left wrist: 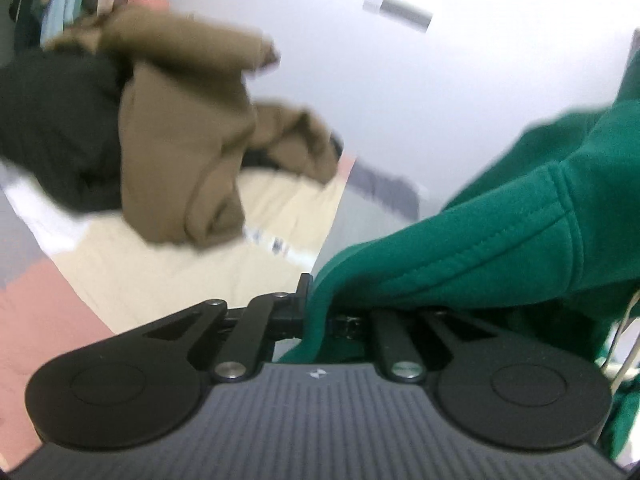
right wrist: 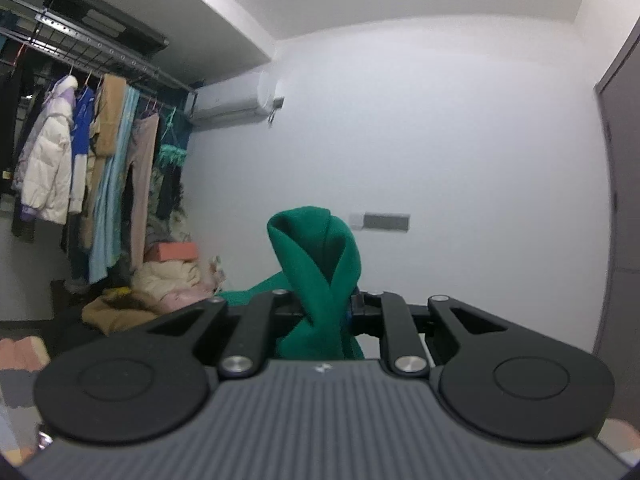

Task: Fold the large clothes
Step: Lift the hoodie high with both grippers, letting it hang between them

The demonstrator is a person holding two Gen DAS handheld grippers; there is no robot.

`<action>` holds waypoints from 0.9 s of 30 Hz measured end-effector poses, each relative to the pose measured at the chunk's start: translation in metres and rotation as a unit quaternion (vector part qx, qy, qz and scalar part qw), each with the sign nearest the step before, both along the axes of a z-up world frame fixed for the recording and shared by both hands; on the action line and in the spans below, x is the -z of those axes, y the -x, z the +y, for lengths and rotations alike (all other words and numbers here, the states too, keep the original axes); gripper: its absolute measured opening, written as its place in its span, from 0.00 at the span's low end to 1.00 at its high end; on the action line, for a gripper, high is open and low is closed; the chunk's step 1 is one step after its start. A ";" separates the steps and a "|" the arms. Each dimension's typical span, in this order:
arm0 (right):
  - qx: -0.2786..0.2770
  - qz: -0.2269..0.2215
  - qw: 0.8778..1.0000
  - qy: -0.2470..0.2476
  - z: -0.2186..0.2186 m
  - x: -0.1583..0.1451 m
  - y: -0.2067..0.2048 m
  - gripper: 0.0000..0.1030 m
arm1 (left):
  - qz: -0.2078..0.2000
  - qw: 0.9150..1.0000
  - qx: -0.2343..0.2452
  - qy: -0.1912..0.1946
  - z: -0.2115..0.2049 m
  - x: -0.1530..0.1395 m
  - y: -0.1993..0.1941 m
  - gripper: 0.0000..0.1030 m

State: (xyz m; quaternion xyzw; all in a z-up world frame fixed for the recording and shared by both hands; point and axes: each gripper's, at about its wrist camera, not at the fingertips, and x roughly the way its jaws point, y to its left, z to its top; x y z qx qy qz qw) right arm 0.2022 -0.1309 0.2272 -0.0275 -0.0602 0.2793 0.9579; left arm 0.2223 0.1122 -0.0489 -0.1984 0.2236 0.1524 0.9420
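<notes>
Left gripper point(left wrist: 316, 312): jaws clamped on green sweatshirt point(left wrist: 500, 240) hem, lifted above the bed point(left wrist: 180, 272) | right gripper point(right wrist: 326, 312): pinching a bunched fold of it | brown garment point(left wrist: 184, 140) heaped on bed

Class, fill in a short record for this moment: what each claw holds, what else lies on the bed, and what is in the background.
left claw: shut on the green sweatshirt
right claw: shut on the green sweatshirt, fabric bunched upward
on the bed: brown garment overlapping a black garment
bedding: patchwork quilt
background: clothes rack, air conditioner
</notes>
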 end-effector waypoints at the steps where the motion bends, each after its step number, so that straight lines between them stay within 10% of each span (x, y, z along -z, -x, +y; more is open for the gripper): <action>1: 0.005 -0.005 1.000 -0.005 -0.006 -0.008 0.007 0.16 | -0.013 1.000 -0.001 -0.005 0.000 -0.012 0.009 0.07; 13: 0.071 -0.083 0.992 -0.064 -0.080 -0.112 0.104 0.16 | -0.146 0.985 0.010 -0.096 -0.042 -0.195 0.116 0.07; 27: 0.121 -0.170 0.971 -0.112 -0.139 -0.253 0.178 0.15 | -0.257 0.941 0.116 -0.188 -0.116 -0.411 0.234 0.07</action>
